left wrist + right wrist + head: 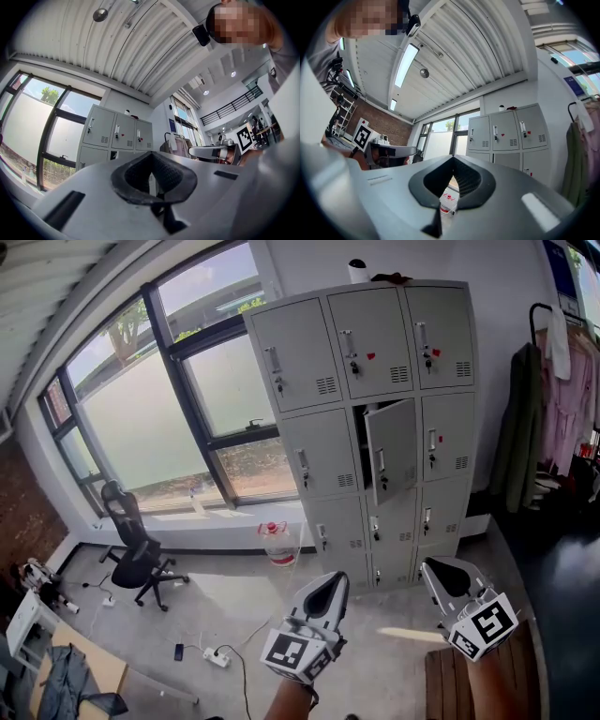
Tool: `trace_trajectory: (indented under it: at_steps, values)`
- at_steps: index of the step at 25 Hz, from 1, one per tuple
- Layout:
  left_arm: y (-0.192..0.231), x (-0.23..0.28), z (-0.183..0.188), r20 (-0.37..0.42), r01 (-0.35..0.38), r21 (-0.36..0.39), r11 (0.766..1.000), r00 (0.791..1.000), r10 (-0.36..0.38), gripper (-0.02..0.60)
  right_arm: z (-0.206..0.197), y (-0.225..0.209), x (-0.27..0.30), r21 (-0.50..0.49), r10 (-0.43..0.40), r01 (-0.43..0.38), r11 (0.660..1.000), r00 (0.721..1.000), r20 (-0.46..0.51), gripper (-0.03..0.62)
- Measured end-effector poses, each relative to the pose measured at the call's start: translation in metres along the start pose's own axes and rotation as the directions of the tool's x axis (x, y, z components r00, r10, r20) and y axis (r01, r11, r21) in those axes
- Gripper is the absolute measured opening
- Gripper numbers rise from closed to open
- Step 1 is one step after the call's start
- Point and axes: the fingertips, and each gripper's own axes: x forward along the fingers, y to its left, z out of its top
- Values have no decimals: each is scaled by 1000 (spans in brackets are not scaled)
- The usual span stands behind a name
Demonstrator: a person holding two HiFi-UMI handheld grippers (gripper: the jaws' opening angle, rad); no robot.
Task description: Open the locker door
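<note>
A grey bank of lockers (pixel 375 418) stands against the far wall. One door (pixel 391 452), in the middle column's second row, hangs ajar and shows a dark gap at its left; the other doors are closed. My left gripper (pixel 325 593) and right gripper (pixel 447 577) are held low, well short of the lockers, both shut with nothing between the pads. In the left gripper view the gripper (pixel 152 174) points up past the lockers (pixel 116 133). The right gripper view shows the gripper (pixel 453 180) below the lockers (pixel 506 129).
A black office chair (pixel 137 555) and a water bottle (pixel 275 542) stand under the big window (pixel 159 399). Clothes hang on a rack (pixel 553 404) right of the lockers. A power strip (pixel 217 657) lies on the floor, and a wooden bench (pixel 457 686) is near my right arm.
</note>
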Motion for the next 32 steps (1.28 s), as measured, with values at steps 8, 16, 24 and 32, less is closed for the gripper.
trace_trajectory:
  at_steps: [8,16,24,32]
  values:
    - [-18,-41,24,13,13,1,1000,1000,-13,5,23,38,-29,-1,-13,13,1000,1000,5,-6]
    - [-24,-93,42,9,40,-11,999,999,-40,5,36,88,-48,12,-37,37,999,999,-2,-6]
    - [-33,-123,54,5,57,-8,998,998,-57,5,46,117,-64,-13,-55,55,998,998,-19,-8]
    - [-38,-138,58,9,69,-16,997,998,-69,5,52,131,-72,-15,-71,71,997,997,-24,-8]
